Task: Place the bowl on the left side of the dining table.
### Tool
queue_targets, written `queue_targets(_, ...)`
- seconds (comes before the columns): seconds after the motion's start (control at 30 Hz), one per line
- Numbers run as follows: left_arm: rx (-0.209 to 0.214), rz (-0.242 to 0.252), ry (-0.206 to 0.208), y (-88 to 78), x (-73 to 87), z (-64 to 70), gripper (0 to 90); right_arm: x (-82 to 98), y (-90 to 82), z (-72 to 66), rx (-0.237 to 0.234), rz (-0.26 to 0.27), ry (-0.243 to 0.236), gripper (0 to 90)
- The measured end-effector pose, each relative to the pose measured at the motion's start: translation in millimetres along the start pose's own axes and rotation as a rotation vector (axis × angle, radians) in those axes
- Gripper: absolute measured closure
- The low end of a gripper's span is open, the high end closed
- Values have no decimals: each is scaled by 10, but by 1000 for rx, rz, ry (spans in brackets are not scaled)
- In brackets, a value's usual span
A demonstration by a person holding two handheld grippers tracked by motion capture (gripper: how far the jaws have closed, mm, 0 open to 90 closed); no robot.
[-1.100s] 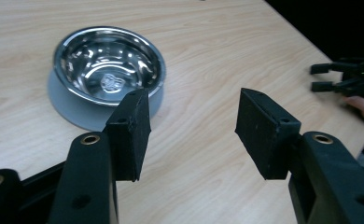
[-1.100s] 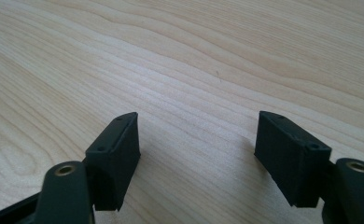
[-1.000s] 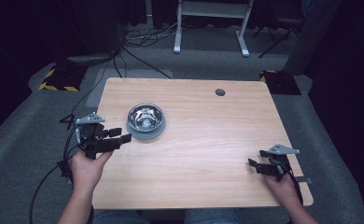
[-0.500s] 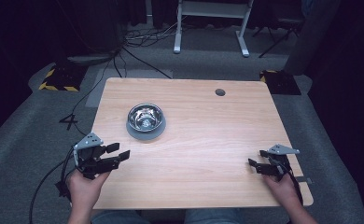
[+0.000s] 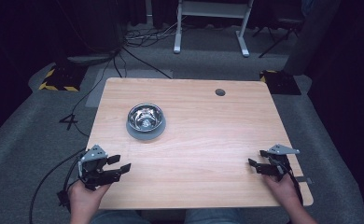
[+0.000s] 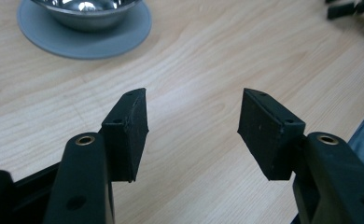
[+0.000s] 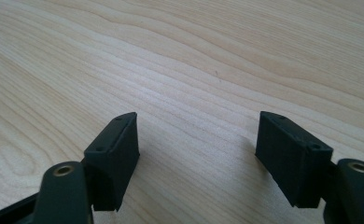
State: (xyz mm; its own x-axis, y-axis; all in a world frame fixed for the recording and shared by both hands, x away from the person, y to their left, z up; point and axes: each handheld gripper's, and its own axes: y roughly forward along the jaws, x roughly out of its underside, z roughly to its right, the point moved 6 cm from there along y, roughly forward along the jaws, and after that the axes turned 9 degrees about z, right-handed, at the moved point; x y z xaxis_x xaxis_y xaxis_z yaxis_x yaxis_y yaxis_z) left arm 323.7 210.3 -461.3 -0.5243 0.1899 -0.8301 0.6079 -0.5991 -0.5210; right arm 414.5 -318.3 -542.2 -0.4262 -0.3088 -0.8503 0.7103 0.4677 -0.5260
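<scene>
Bowl (image 6: 84, 11) top beyond frame edge

Left hand-held gripper (image 5: 117, 166) now back at the near table edge, seemingly farther from the bowl (image 5: 145, 116).

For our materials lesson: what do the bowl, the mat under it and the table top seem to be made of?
Bowl: seemingly polished metal, likely steel; it mirrors bright highlights.
Mat: matte grey disc, perhaps rubber or silicone; no shine, so uncertain.
Table top: pale wood or wood-look laminate; grain lines show, smooth finish.
</scene>
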Motion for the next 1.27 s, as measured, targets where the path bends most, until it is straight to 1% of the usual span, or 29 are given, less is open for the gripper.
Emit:
queue_targets(0.03,-12,-16,12,24,23,1,423,0,0,1,0,1,-1,302)
queue_targets(0.07,-15,-26,16,47,45,7,423,0,0,0,0,0,0,302)
queue_targets(0.1,-9,-44,16,85,86,11,423,0,0,0,0,0,0,302)
queue_targets(0.2,-2,-67,6,135,138,12,423,0,0,0,0,0,0,302)
queue_targets(0.27,-2,-98,6,185,189,10,421,0,0,0,0,0,0,301)
queue_targets(0.33,-21,-148,13,243,258,7,412,0,0,1,1,0,0,300)
queue_targets(0.37,-21,-153,16,268,278,5,410,0,0,1,1,0,0,300)
queue_targets(0.4,-23,-173,16,287,307,0,409,0,1,1,1,0,0,300)
queue_targets(0.43,-28,-177,14,308,328,0,409,0,0,1,1,0,0,300)
queue_targets(0.5,-31,-207,11,360,385,3,408,0,0,1,1,0,0,300)
queue_targets(0.53,-32,-212,14,379,397,2,408,0,0,1,1,0,0,299)
queue_targets(0.6,-30,-238,34,425,427,19,406,0,0,1,1,0,-1,300)
queue_targets(0.67,-44,-263,65,469,458,38,403,0,0,1,1,0,0,300)
queue_targets(0.7,-48,-268,76,489,471,54,402,0,0,1,1,0,0,300)
queue_targets(0.73,-34,-270,79,514,490,81,399,0,0,1,1,0,0,299)
queue_targets(0.8,-40,-280,114,550,518,103,394,0,0,1,1,0,0,299)
queue_targets(0.83,-34,-282,110,571,539,131,390,0,0,1,1,0,0,299)
queue_targets(0.87,-33,-275,136,584,545,141,371,0,0,1,1,0,0,298)
queue_targets(0.9,-42,-266,164,592,540,132,361,0,0,1,1,0,0,298)
queue_targets(0.93,-40,-260,158,601,548,147,354,0,2,1,2,1,0,297)
queue_targets(0.97,-51,-245,184,608,538,130,346,0,0,1,1,-1,0,296)
queue_targets(1.0,-41,-231,175,622,558,151,333,0,1,0,1,0,0,296)
queue_targets(1.03,-33,-218,179,639,577,168,306,0,3,-1,3,2,1,296)
queue_targets(1.07,-36,-196,201,657,579,164,264,0,3,-1,3,2,2,296)
queue_targets(1.1,-13,-166,209,693,600,182,218,0,2,-1,1,1,1,295)
queue_targets(1.13,6,-148,217,717,618,190,152,0,3,-1,3,3,1,295)
queue_targets(1.17,18,-134,228,729,620,185,117,0,2,0,2,1,0,295)
queue_targets(1.2,13,-132,231,731,615,177,107,0,3,-1,3,3,1,294)
queue_targets(1.27,17,-134,231,740,614,177,104,0,3,-1,3,2,1,294)
